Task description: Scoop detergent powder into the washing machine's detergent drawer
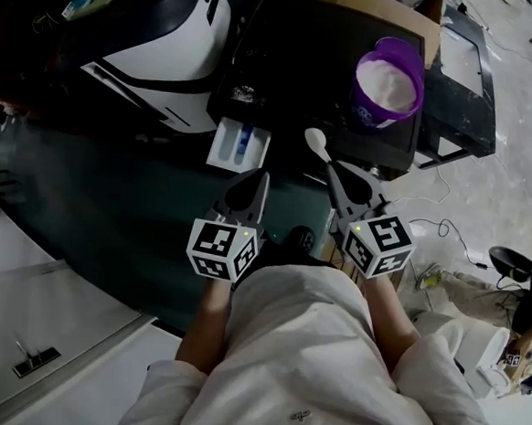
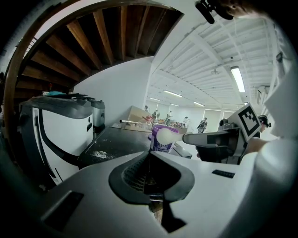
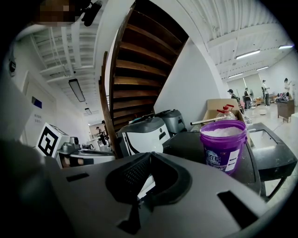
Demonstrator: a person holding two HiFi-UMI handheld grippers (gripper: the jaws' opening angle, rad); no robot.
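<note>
**Fig. Spoon held between drawer and tub**

A black table (image 1: 297, 54) on a pale floor (image 1: 489, 179) carries the purple tub (image 3: 231, 145), full of white powder (image 1: 386, 82). The print on its white label (image 3: 215, 160) is too blurred to read. The room is a white hall with strip lights (image 2: 237, 78) and wooden stairs (image 3: 139, 69) overhead. My right tongs (image 1: 335, 171) are clamped on the white spoon (image 1: 316, 143), whose bowl is near the open drawer (image 1: 239, 145) of the white washing machine (image 1: 161, 34). My left tongs (image 1: 250, 180) are closed and hold nothing.

White top (image 1: 319, 349); grey hand-held grippers (image 1: 250, 186) (image 1: 336, 173) (black-and-white marker cubes (image 1: 222, 249)).
</note>
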